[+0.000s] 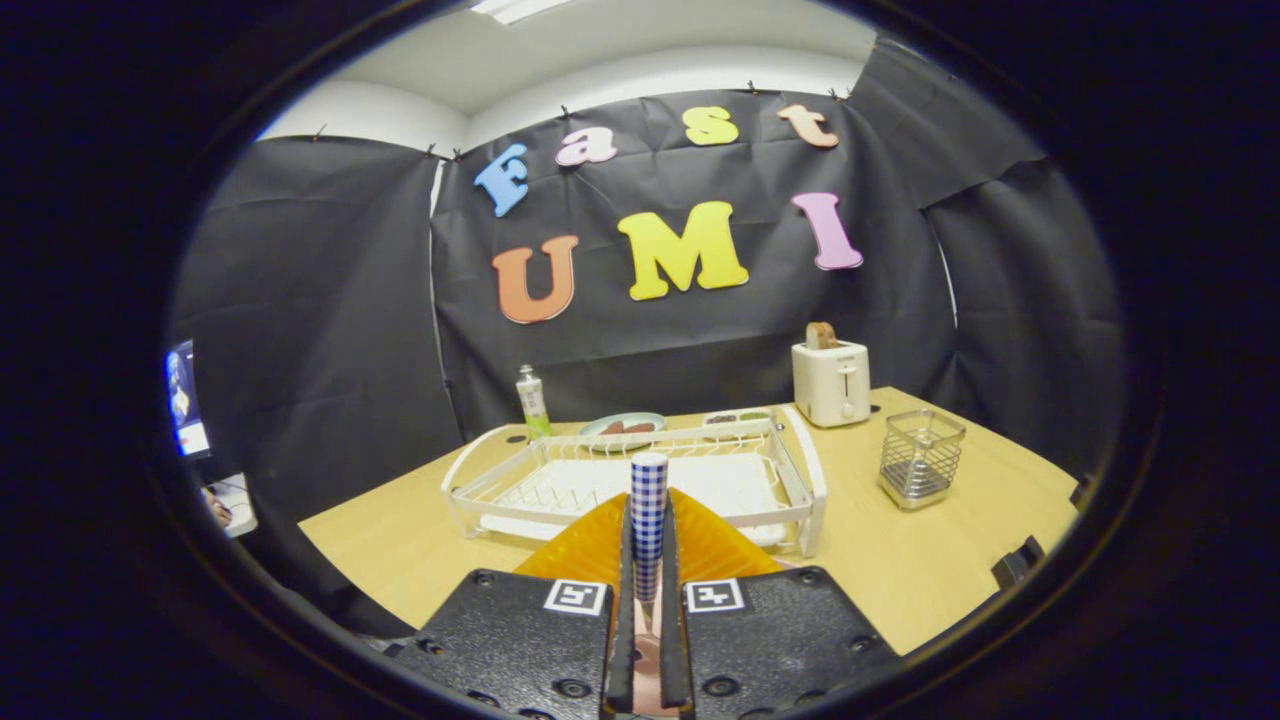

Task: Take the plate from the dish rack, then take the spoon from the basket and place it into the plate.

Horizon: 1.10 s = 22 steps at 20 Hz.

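My gripper (pixel 648 530) is shut on a spoon (pixel 648 500) whose blue-and-white checked handle stands upright between the fingers, its top rising past the fingertips. What looks like the pale bowl end of the spoon shows low between the fingers. An orange plate (pixel 590 552) lies on the wooden table directly under and just ahead of the fingers, partly hidden by them. Beyond the plate stands the white dish rack (pixel 803 478) with nothing in it. The wire basket (pixel 921 458) stands to the right of the rack, also with nothing in it.
A white toaster (pixel 831 382) with a slice of bread in it stands behind the rack, at its right end. A small bottle (pixel 532 400) and two dishes of food (pixel 622 425) sit behind the rack. Bare table lies between rack and basket.
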Each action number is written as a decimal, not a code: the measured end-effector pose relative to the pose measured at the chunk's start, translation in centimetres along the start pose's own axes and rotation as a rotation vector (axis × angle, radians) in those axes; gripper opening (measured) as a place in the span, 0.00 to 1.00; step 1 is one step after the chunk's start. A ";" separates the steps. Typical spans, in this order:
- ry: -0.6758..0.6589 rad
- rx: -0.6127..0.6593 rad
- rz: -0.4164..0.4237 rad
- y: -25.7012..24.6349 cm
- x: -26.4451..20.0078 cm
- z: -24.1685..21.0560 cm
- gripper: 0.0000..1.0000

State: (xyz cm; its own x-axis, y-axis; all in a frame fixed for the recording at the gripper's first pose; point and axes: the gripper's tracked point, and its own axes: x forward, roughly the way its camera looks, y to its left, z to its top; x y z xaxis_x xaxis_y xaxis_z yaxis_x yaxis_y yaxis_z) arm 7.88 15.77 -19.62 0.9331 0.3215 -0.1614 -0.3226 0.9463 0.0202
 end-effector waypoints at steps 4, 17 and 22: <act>0.004 0.003 -0.003 0.1 -0.2 -0.8 0.17; -0.067 -0.131 -0.125 -4.8 -4.9 4.0 1.00; -0.111 -0.147 -0.170 -6.3 -8.1 8.4 1.00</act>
State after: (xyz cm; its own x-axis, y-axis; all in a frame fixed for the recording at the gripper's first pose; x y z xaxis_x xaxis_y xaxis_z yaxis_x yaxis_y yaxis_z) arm 3.68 7.46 -10.14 0.9850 0.1679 -0.0410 -0.1721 0.9746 -0.1433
